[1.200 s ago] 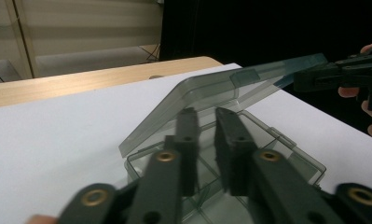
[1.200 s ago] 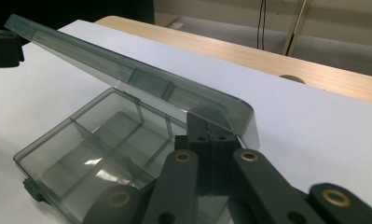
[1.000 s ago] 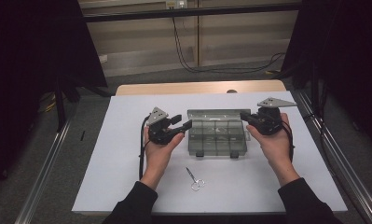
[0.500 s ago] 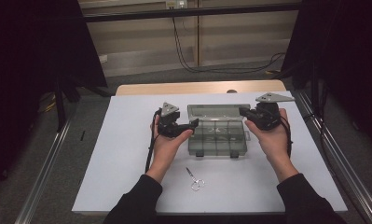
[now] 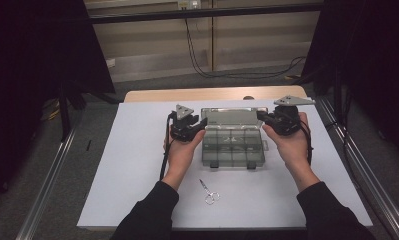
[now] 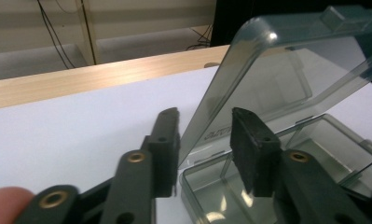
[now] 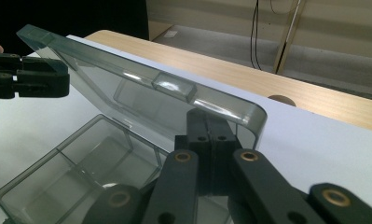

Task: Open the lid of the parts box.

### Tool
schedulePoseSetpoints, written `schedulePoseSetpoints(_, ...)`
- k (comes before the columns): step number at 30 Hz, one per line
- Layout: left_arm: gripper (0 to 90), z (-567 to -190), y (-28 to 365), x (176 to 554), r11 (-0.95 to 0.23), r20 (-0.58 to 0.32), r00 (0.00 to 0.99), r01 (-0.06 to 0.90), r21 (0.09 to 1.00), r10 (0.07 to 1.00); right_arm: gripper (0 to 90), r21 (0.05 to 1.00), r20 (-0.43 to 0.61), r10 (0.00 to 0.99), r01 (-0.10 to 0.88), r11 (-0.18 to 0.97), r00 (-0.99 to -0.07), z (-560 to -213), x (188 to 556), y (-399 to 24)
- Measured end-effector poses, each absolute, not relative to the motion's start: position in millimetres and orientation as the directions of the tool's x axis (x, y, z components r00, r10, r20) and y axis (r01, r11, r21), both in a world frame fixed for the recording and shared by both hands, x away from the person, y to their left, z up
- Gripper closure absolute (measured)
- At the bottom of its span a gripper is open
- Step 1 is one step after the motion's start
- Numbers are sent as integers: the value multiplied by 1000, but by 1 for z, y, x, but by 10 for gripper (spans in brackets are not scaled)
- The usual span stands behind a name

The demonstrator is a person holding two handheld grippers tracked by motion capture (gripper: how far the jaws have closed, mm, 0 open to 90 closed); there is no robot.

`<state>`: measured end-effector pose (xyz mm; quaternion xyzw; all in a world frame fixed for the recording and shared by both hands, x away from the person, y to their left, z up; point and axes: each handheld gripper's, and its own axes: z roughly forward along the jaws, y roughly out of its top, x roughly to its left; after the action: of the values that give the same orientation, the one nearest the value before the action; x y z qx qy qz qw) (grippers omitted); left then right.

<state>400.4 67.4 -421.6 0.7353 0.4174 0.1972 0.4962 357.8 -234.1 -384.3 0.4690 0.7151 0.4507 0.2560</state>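
Observation:
A clear grey compartment box (image 5: 232, 150) lies on the white sheet with its lid (image 5: 232, 116) raised at a slant. My right gripper (image 5: 261, 116) is shut on the lid's right edge (image 7: 249, 112), its jaws (image 7: 207, 123) pressed together under the rounded corner. My left gripper (image 5: 201, 124) is at the lid's left edge (image 6: 207, 112). Its jaws (image 6: 204, 126) have just been closing and straddle that edge, with a gap still showing at the right pad (image 6: 249, 144). The left gripper (image 7: 58, 77) also shows at the lid's far corner in the right gripper view.
Small scissors (image 5: 209, 192) lie on the white sheet (image 5: 137, 165) in front of the box, between the person's forearms. A wooden tabletop strip (image 5: 212, 94) runs behind the sheet. Metal rails (image 5: 52, 180) flank the table, and cables hang at the back wall.
The left hand has moved right, up to the box's left side, and its jaws have narrowed around the lid's edge. The right hand has stayed on the lid.

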Motion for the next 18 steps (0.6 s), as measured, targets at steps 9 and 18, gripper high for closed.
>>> schedulePoseSetpoints(9,789,-420,67,404,-159,-131,572,428,889,810,881,895,47,886,412,168,-462,-386,354,-234)
schedulePoseSetpoints(18,804,-417,68,407,-146,-143,564,435,888,813,516,948,70,843,299,110,-533,-389,334,-248)
